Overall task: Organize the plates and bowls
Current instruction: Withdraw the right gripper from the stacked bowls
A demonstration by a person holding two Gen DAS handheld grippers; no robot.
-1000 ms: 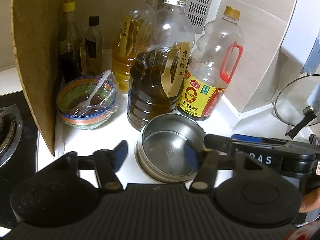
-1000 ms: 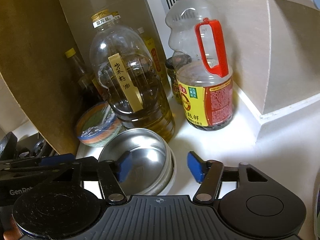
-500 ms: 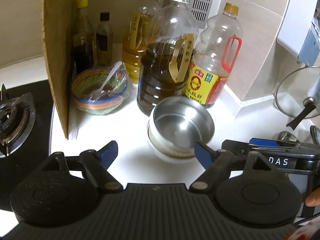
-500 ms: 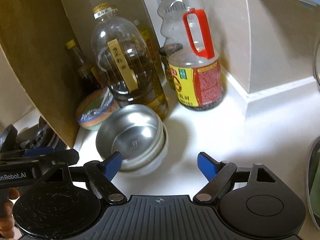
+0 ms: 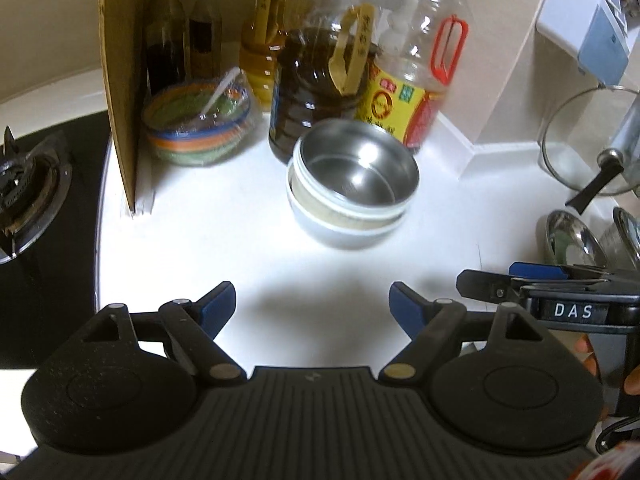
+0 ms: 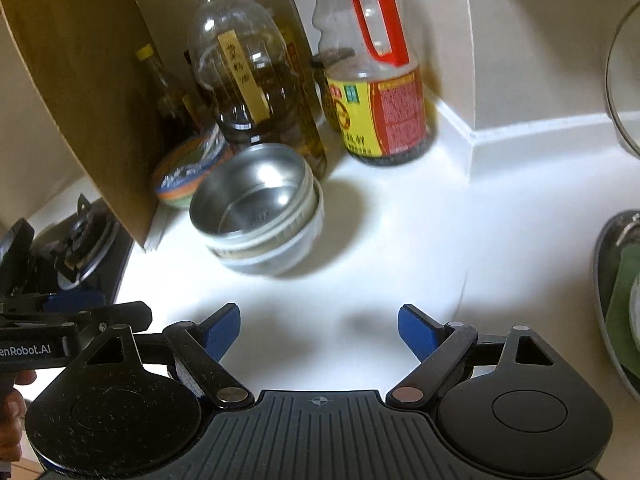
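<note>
Both grippers, left gripper [image 5: 311, 305] and right gripper [image 6: 319, 327], have backed off the stacked bowls [image 5: 352, 184] on the table [image 5: 240, 248], jaws just opened wide, empty

Bright overhead light, blowing out the white counter [image 5: 240, 248] to near glare. Soft shadows beneath both grippers. Sharp highlights inside the steel bowl [image 6: 256, 200]. Bottles [image 5: 320, 80] smeared, probably motion blur. Heavy fisheye bending, dark vignette at the corners.

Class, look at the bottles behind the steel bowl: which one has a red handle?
The soy sauce bottle with the yellow-and-red label, rightmost of the group. The oil bottles beside it have tan handles instead.
</note>
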